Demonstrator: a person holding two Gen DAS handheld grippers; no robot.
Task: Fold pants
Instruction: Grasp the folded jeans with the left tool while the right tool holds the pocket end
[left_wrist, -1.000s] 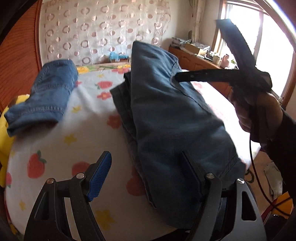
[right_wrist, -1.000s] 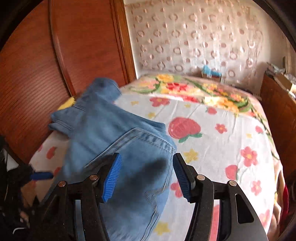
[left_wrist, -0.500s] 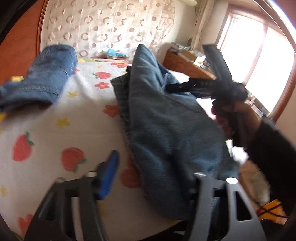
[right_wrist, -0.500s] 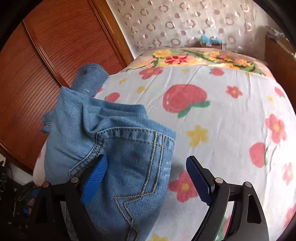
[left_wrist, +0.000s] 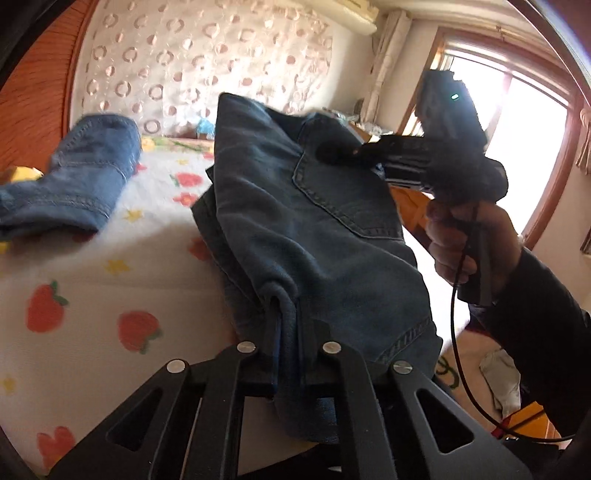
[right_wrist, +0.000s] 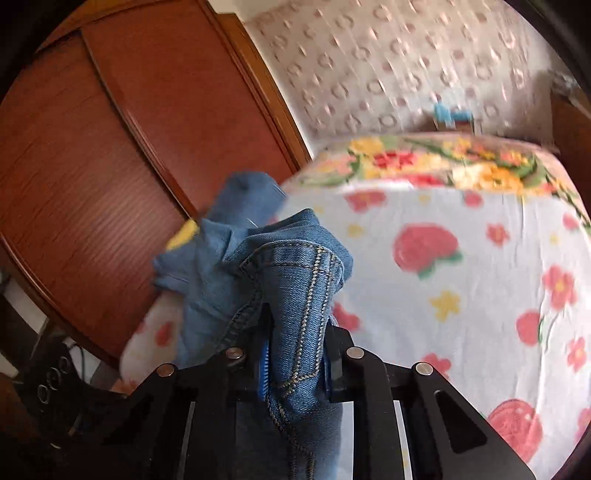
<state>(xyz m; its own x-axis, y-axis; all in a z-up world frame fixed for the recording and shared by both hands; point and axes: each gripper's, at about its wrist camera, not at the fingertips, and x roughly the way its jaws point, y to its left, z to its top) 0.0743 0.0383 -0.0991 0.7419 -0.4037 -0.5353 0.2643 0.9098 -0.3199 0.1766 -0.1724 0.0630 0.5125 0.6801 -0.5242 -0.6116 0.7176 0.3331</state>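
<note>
Denim is bunching between the fingers of both grippers. The left gripper (left_wrist: 288, 332), low in its own view, has just been closing and is now clamping a ridge of the dark jeans (left_wrist: 295, 206) near their hem edge; the cloth is puckering up where the pads are squeezing it. Ahead of that gripper the dark jeans are stretching away over the bed (left_wrist: 110, 280), whose sheet is printed with strawberries and flowers, and a back pocket is showing on their upper face.

Off to the right of the left gripper, a hand (left_wrist: 465, 240) in a dark sleeve is holding the right gripper (left_wrist: 332, 153) by its handle, with a black cable hanging down from it. In that view its tip is lying against the far part of the dark jeans, but I cannot tell whether it is pinching them there.

The right gripper's own view (right_wrist: 295, 332) is showing its jaws, which have just been closing too, pressing on a fold of lighter blue jeans (right_wrist: 291, 266) with pale stitched seams. That cloth is rising between the blue pads and trailing off to the left, towards a wooden wardrobe (right_wrist: 110, 147). Beyond and to the right of the gripper the flowered sheet is spreading out, blurred. The same lighter jeans (left_wrist: 74, 177) are lying far ahead and to the left of the left gripper.
</note>
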